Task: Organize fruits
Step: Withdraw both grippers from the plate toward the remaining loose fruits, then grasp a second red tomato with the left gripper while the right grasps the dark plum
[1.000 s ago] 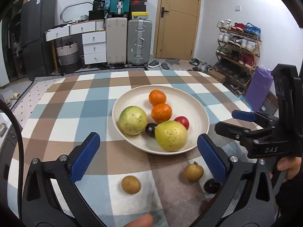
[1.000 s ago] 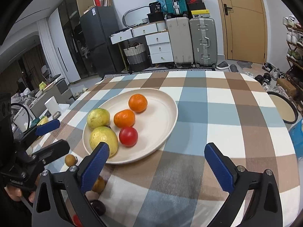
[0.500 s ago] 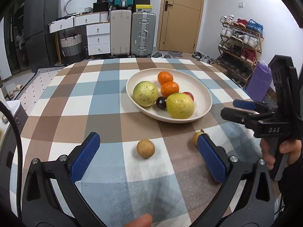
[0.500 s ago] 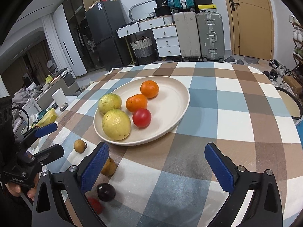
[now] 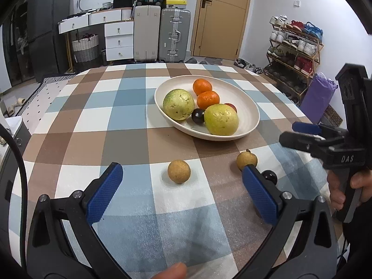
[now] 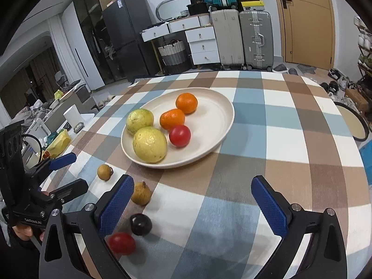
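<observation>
Blue-padded and spread wide with nothing between its jaws, the left gripper (image 5: 182,193) is hovering over the near edge of the checked tablecloth (image 5: 121,144), framing a round brown fruit (image 5: 179,171) lying just ahead. A second brown fruit (image 5: 246,161) is sitting beside its right finger, with a dark plum (image 5: 269,176) partly hidden behind that finger. The right gripper (image 6: 194,205) is also gaping, holding nothing; a red fruit (image 6: 122,243), the plum and the brown fruit are lying by its left finger. Farther toward the middle, the cream plate (image 6: 216,121) is carrying two guavas (image 6: 150,144), two oranges (image 6: 186,103), a tomato (image 6: 179,135) and another dark plum (image 5: 197,116).
</observation>
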`<state>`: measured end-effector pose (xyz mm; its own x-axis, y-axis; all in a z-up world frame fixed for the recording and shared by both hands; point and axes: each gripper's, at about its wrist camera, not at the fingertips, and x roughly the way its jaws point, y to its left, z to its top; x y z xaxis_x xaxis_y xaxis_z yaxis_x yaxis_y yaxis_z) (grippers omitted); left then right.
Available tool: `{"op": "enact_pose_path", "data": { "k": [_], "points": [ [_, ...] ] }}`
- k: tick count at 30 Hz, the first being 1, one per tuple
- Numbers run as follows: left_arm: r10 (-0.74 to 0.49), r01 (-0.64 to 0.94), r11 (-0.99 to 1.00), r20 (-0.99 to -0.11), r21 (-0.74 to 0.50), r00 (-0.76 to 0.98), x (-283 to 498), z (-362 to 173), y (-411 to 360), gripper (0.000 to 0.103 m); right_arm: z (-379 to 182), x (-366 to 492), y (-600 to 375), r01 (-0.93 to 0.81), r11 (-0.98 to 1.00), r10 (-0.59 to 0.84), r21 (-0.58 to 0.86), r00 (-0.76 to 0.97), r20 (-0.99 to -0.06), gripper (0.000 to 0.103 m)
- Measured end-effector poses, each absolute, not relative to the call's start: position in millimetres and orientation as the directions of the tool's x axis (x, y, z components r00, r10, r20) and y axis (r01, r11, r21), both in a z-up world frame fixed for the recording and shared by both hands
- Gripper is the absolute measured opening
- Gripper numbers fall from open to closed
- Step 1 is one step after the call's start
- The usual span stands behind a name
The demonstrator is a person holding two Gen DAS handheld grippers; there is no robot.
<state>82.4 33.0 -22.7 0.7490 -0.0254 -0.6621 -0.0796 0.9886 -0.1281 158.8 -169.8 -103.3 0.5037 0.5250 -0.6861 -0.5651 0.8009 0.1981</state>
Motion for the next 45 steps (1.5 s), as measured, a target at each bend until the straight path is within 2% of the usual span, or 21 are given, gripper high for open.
{"op": "enact_pose_path", "data": {
  "k": [10, 25, 26, 28, 30, 32, 36, 38, 40, 45],
  "points": [
    [-0.074, -0.035, 0.988, -0.672, -0.147, 0.737, 80, -22, 12, 0.102, -112, 136, -173, -0.549, 0.817, 0.483, 0.174, 0.488, -0.727, 0.103],
    [-0.180, 0.123, 0.984, -0.751, -0.132, 0.635, 82, -44, -46, 0.102, -114, 113, -190, -0.535, 0.829, 0.461, 0.161, 0.493, -0.737, 0.103],
    [-0.184, 0.130, 0.983, -0.758, -0.132, 0.626, 83, -47, -48, 0.100, -114, 114, -191, -0.533, 0.830, 0.461, 0.162, 0.493, -0.738, 0.103],
    [-0.190, 0.139, 0.981, -0.766, -0.133, 0.614, 85, -50, -51, 0.085, -115, 114, -192, -0.531, 0.832, 0.459, 0.162, 0.494, -0.738, 0.103],
    [-0.205, 0.153, 0.978, -0.776, -0.141, 0.596, 87, -53, -54, 0.076, -116, 114, -192, -0.531, 0.831, 0.462, 0.166, 0.492, -0.738, 0.103],
    [-0.206, 0.169, 0.977, -0.775, -0.129, 0.597, 87, -54, -59, 0.074, -117, 115, -191, -0.533, 0.830, 0.462, 0.167, 0.487, -0.741, 0.103],
    [-0.227, 0.217, 0.969, -0.775, -0.118, 0.590, 85, -54, -67, 0.058, -118, 116, -191, -0.535, 0.827, 0.466, 0.170, 0.484, -0.740, 0.103],
    [-0.241, 0.235, 0.964, -0.772, -0.122, 0.589, 84, -54, -70, 0.045, -118, 117, -190, -0.535, 0.827, 0.469, 0.175, 0.483, -0.739, 0.103],
    [-0.261, 0.251, 0.959, -0.768, -0.134, 0.585, 82, -52, -71, 0.027, -118, 117, -190, -0.536, 0.825, 0.470, 0.176, 0.481, -0.740, 0.103],
    [-0.290, 0.261, 0.952, -0.738, -0.158, 0.610, 77, -44, -65, 0.025, -117, 118, -189, -0.540, 0.823, 0.474, 0.176, 0.482, -0.737, 0.103]
  ]
}}
